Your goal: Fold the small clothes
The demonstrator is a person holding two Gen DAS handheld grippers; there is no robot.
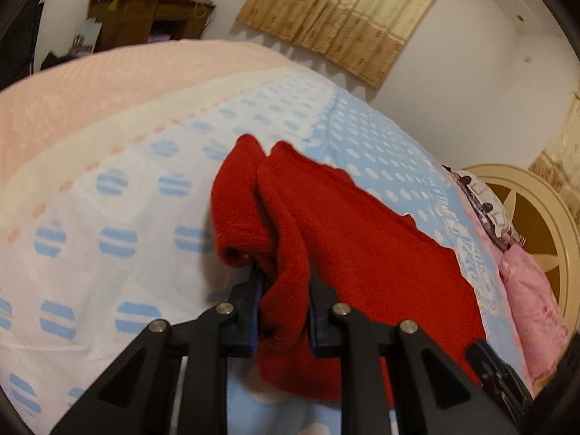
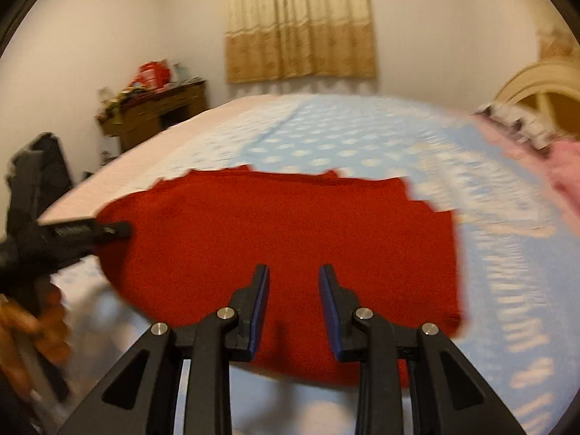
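**Fleece caught at the edge**

Bedroom scene: my left gripper [image 1: 281,290] clamps a bunched edge of the red fleece garment [image 2: 275,224] lying on the blue-and-white dotted bedspread [image 1: 108,217]. My right gripper [image 2: 293,282] hovers above it, fingers narrowly parted, empty.

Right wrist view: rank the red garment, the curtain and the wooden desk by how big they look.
1. red garment, largest, though it lies nearest the camera.
2. curtain.
3. wooden desk, smallest; it and the curtain stand far back, so true sizes stay unsure.
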